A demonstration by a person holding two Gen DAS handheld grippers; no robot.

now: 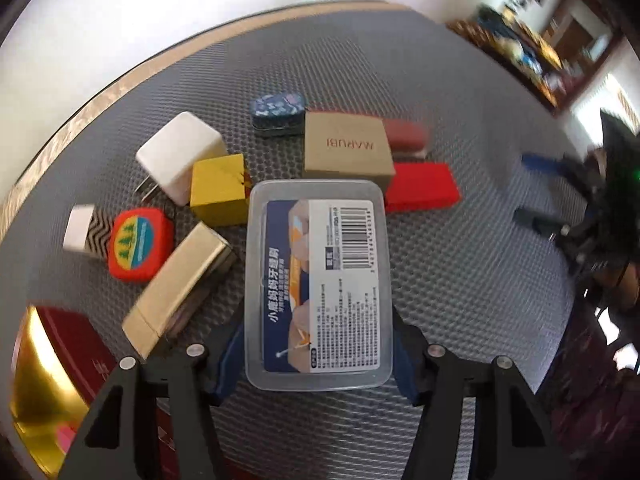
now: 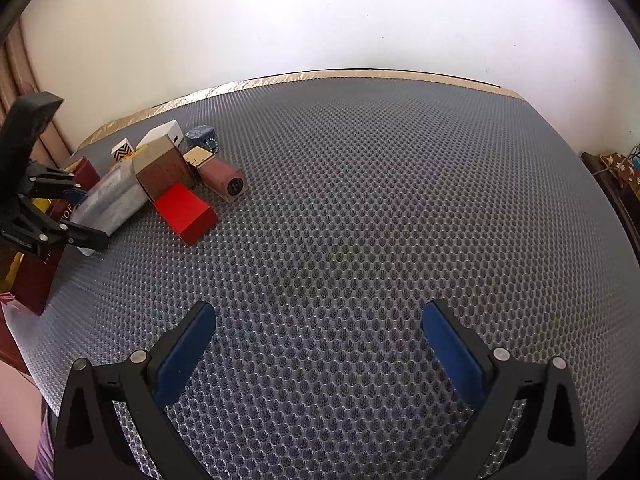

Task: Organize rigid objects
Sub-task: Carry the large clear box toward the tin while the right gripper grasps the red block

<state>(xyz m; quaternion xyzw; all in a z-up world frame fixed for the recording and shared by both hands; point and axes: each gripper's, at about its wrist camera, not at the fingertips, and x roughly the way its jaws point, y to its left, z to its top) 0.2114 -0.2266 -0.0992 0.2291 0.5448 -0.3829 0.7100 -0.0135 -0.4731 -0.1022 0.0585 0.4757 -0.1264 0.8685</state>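
Observation:
A clear plastic box (image 1: 318, 280) with a blue and white barcode label lies on the grey honeycomb mat (image 1: 460, 280). My left gripper (image 1: 318, 316) is shut on it, a blue pad against each long side. The same box (image 2: 112, 196) shows at the left of the right wrist view, where the left gripper (image 2: 86, 220) holds it. Around it lie a yellow box (image 1: 218, 190), a gold box (image 1: 180, 284), a kraft box (image 1: 346, 148) and a red box (image 1: 420, 188). My right gripper (image 2: 320, 308) hangs open over bare mat, nothing between its fingers.
Further left lie a white charger (image 1: 180, 156), a round red and green case (image 1: 140, 244) and a zigzag box (image 1: 86, 232). A blue patterned tin (image 1: 278, 114) and a pink case (image 2: 222, 178) sit behind. A dark red and gold box (image 1: 48, 380) stands at the mat's left edge.

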